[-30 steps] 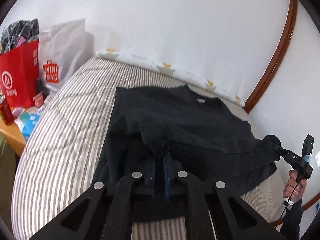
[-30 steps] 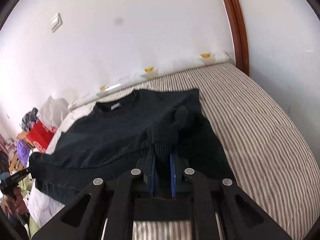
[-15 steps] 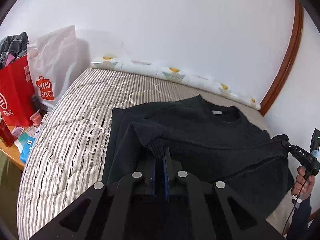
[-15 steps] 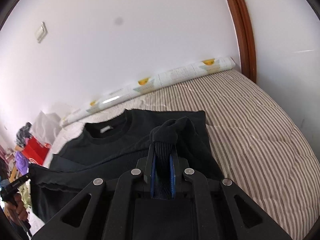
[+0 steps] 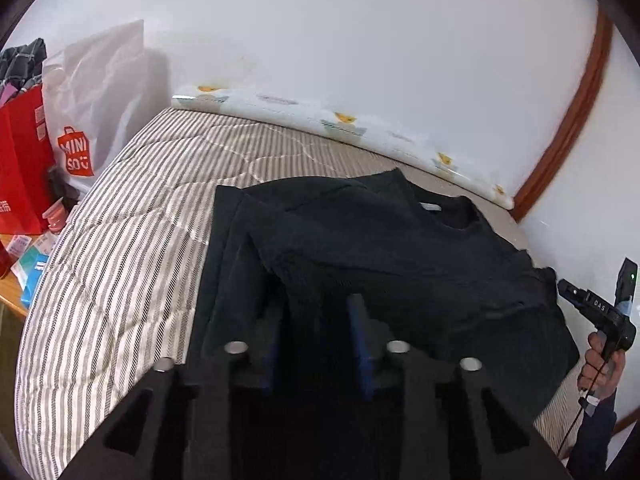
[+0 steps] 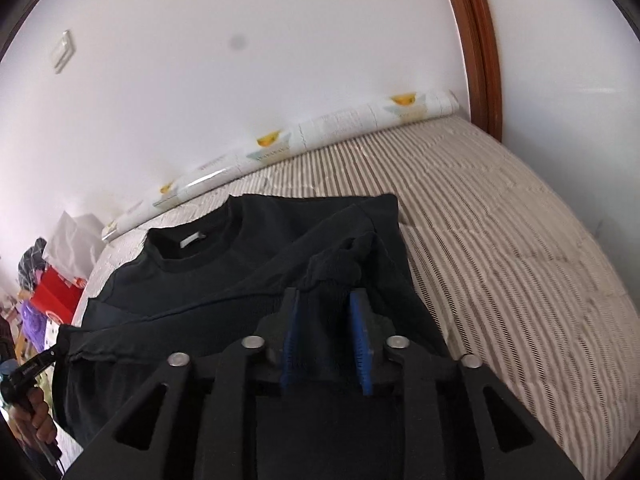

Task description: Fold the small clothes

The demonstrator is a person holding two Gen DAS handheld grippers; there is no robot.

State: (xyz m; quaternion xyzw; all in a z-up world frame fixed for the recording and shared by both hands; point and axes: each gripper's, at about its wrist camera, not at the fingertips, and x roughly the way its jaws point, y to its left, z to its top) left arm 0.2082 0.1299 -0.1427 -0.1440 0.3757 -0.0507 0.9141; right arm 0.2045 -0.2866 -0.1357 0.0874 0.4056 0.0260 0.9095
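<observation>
A black sweater (image 5: pixel 400 248) lies face up on a striped mattress (image 5: pixel 140 240), neck toward the wall. Its two sleeves are folded in over the body. My left gripper (image 5: pixel 316 332) hovers low over the left sleeve. Its jaws are opening, and the cuff lies loose between the blue pads (image 5: pixel 360 344). In the right wrist view, my right gripper (image 6: pixel 325 332) is over the sweater (image 6: pixel 200 280) too, jaws opening. The bunched right cuff (image 6: pixel 336 272) rests between its blue pads (image 6: pixel 360 336). Each view shows the other gripper at the sweater's far edge, held by a hand (image 5: pixel 600 356).
A rolled patterned mat (image 5: pixel 340 128) lies along the white wall at the bed's head. A white shopping bag (image 5: pixel 92 120) and a red bag (image 5: pixel 20 160) stand left of the bed, above a low table (image 5: pixel 12 304) with small items. A wooden door frame (image 6: pixel 480 40) rises at the right.
Both grippers carried their sleeve cuffs inward over the sweater's body and lower. Their jaws, shut on the cuffs before, now stand apart and the cuffs slacken.
</observation>
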